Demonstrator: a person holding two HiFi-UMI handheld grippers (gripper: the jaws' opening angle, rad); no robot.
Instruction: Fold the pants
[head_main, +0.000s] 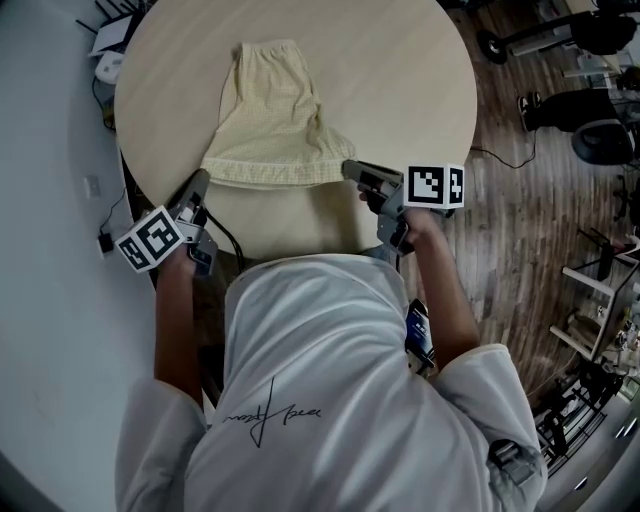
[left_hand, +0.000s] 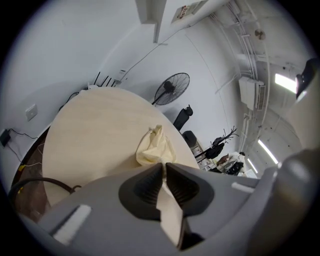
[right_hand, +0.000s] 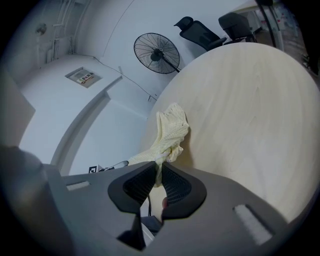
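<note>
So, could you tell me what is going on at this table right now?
A person is working on a pair of pale yellow fabric pants on a round light wooden table, with a handheld gripper in each hand. The left gripper has its jaws shut on one near corner of the pants and the right gripper on the other, so the near edge stretches between them. The rest lies spread on the table.
</note>
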